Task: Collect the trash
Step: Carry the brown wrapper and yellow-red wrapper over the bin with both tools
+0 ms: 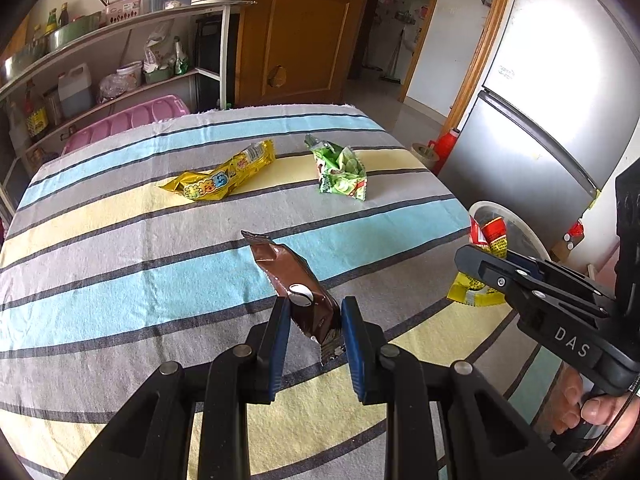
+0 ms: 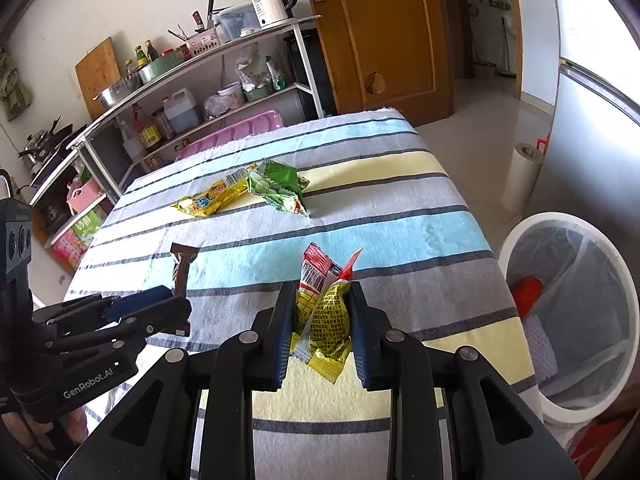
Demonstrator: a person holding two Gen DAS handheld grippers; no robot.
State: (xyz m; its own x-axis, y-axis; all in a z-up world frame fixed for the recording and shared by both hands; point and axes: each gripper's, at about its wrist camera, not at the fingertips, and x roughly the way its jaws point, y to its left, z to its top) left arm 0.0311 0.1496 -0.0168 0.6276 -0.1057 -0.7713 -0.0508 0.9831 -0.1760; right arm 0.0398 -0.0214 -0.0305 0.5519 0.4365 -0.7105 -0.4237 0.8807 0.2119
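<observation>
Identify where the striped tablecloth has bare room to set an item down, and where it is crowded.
Free: the cloth between the brown wrapper and the yellow wrapper, and the far strip behind the green wrapper. Crowded: the middle, where those two wrappers lie, and the near edge under both claws.

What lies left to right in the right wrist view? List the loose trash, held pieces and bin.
Brown wrapper in the left gripper → yellow wrapper → green wrapper → red-and-yellow wrapper in the right gripper → white bin.
</observation>
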